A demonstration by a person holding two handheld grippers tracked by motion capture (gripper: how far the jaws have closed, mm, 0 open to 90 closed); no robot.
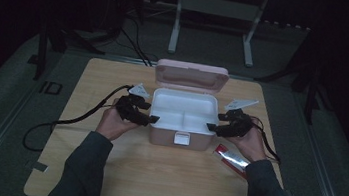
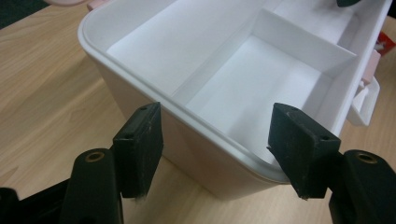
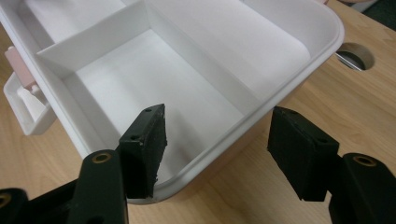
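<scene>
Two grippers, left gripper [image 1: 153, 119] and right gripper [image 1: 211, 127], jaws wide, each straddling a side rim of one pink lunch box [image 1: 164, 136] at table [image 1: 153, 176] centre. Lid [image 1: 191, 76] raised at far side; white interior, three compartments; one red packet [image 1: 232, 159] near right.

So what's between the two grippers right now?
The open box sits between the left gripper and right gripper in the high view. Each gripper's fingers straddle an end rim, open.
</scene>
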